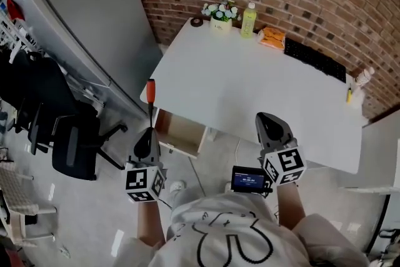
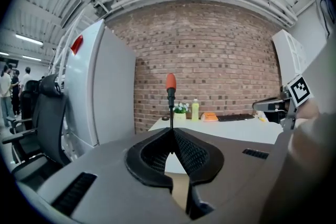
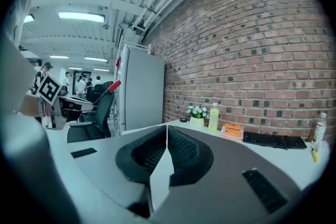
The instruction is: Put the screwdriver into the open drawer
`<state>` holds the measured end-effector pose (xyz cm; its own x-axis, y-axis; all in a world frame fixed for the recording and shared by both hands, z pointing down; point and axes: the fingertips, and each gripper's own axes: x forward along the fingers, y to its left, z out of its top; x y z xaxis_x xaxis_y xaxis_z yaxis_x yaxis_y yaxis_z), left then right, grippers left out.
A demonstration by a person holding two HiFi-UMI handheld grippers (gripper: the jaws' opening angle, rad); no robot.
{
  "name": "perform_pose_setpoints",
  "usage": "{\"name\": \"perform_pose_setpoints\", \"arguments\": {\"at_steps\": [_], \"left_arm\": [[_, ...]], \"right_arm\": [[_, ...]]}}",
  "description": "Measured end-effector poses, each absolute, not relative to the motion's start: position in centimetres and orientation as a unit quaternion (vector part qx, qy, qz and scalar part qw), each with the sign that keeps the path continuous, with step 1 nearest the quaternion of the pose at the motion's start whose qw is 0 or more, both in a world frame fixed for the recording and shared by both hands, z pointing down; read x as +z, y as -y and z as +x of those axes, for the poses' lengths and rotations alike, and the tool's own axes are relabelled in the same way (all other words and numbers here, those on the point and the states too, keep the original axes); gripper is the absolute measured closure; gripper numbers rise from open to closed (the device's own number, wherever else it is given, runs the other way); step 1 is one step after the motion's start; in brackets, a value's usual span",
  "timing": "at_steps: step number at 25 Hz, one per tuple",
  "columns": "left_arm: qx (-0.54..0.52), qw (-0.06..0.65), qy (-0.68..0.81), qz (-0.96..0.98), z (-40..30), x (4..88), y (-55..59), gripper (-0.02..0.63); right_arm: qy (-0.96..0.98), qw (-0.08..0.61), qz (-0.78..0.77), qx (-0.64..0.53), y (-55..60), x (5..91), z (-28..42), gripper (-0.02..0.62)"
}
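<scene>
The screwdriver (image 1: 150, 97) has an orange handle and a thin dark shaft. My left gripper (image 1: 149, 132) is shut on the shaft, with the handle pointing away from me over the white table's (image 1: 250, 97) near left corner. In the left gripper view the screwdriver (image 2: 170, 93) stands up from the closed tips of the left gripper (image 2: 171, 131). The open drawer (image 1: 182, 135) shows its pale inside under that table corner, just right of the left gripper. My right gripper (image 1: 266, 117) is shut and empty over the table's front edge; in its own view the right gripper (image 3: 166, 127) holds nothing.
At the table's far edge stand a flower pot (image 1: 220, 13), a yellow-green bottle (image 1: 249, 20), an orange packet (image 1: 272, 38) and a black keyboard (image 1: 314, 59). A black office chair (image 1: 75, 147) and a tall grey cabinet (image 1: 81, 15) are to the left. A brick wall lies behind.
</scene>
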<state>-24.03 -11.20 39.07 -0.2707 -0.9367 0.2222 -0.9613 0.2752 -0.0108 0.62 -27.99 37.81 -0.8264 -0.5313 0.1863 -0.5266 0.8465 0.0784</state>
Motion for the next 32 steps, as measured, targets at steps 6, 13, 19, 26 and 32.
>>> {"name": "perform_pose_setpoints", "arguments": {"at_steps": [6,13,19,26,32], "left_arm": [[0.081,0.090,0.756,0.643,-28.9,39.7,12.5,0.586],[0.097,0.094,0.698,0.703,-32.3,41.2,13.8,0.586],[0.110,0.108,0.651,0.744,-34.1,43.8,15.3,0.586],[0.121,0.124,0.604,0.778,-33.4,46.2,15.2,0.586],[0.127,0.144,0.582,0.790,-33.0,48.0,14.1,0.586]], "right_arm": [[0.935,0.107,0.338,-0.001,26.2,38.0,-1.5,0.575],[0.906,0.118,0.406,0.013,23.7,39.3,-3.2,0.575],[0.880,0.134,0.454,0.028,20.9,41.0,-4.4,0.575],[0.851,0.148,0.502,0.045,18.3,42.4,-3.3,0.575],[0.834,0.161,0.524,0.066,16.4,44.3,-2.7,0.575]]}}
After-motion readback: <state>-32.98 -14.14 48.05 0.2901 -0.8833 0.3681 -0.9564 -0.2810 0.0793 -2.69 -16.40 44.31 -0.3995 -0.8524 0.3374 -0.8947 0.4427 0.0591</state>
